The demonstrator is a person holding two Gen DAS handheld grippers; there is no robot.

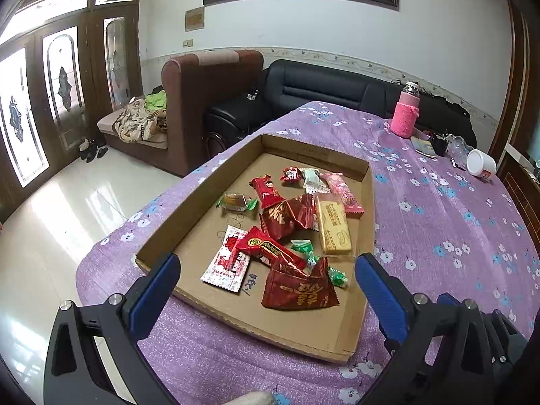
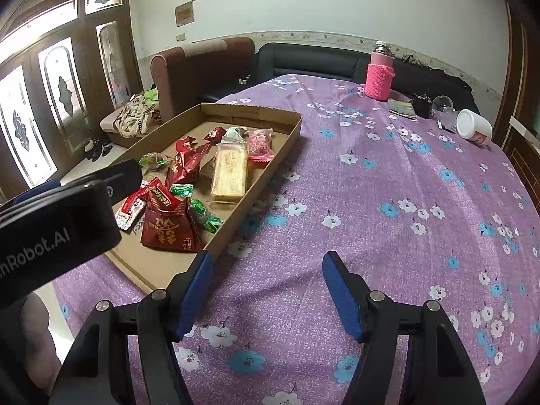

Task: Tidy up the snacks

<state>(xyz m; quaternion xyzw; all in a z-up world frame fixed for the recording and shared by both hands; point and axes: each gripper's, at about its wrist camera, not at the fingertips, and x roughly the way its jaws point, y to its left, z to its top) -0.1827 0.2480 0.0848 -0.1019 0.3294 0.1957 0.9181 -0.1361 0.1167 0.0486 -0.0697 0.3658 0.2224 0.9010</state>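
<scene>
Fingers of left gripper spread, empty, above shallow brown cardboard tray holding wrapped snacks; right gripper fingers spread, empty, over purple floral tabletop beside tray.

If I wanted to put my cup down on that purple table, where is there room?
The widest bare stretch of the purple cloth lies right of the cardboard tray, in front of the pink bottle and white cup. Inside the tray, its far left corner is bare. The tray's middle is crowded with snack packets, and small clutter fills the table's far right corner.
</scene>
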